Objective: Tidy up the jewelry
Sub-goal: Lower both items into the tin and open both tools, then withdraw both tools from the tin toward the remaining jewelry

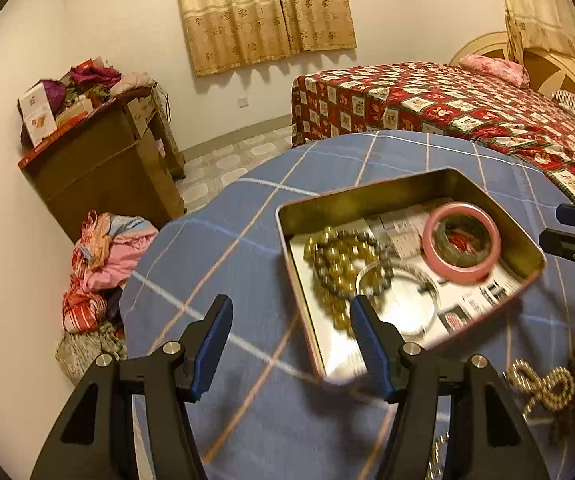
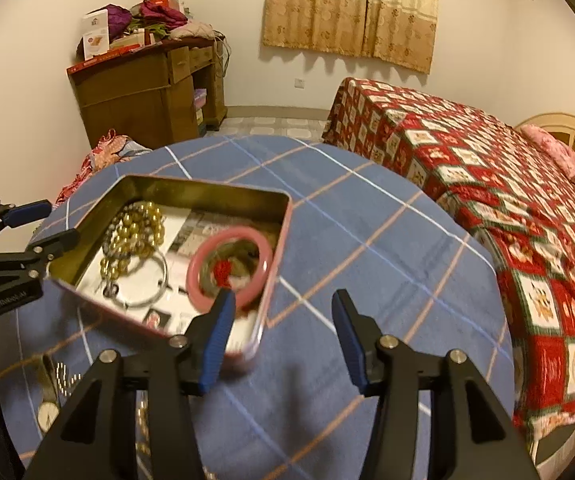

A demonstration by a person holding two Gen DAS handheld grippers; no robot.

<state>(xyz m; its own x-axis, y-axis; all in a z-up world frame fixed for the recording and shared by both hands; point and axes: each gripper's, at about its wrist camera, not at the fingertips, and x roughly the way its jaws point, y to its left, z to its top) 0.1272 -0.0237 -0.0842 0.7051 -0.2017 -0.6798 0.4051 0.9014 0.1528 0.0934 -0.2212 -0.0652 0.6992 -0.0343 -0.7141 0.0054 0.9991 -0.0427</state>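
Note:
An open metal tin [image 1: 367, 196] [image 2: 191, 188] sits on the round table's blue plaid cloth [image 1: 223, 248] [image 2: 367, 240]. It holds a gold and grey bead necklace [image 1: 339, 264] [image 2: 135, 232], a silver bangle [image 1: 431, 300] [image 2: 155, 280] and a pink bangle [image 1: 463, 248] [image 2: 227, 272] around a dark ring with red inside. My left gripper [image 1: 291, 340] is open and empty at the tin's left near corner. My right gripper [image 2: 283, 336] is open and empty at the tin's right near corner. A gold bead chain [image 1: 543, 388] lies on the cloth outside the tin.
A wristwatch [image 2: 47, 408] and a chain [image 2: 63, 376] lie on the cloth near the table's front. A bed with a red patterned cover [image 2: 487, 200] stands to the right. A wooden desk piled with clothes [image 2: 147, 84] stands by the far wall. Clothes [image 1: 103, 264] lie heaped on the floor.

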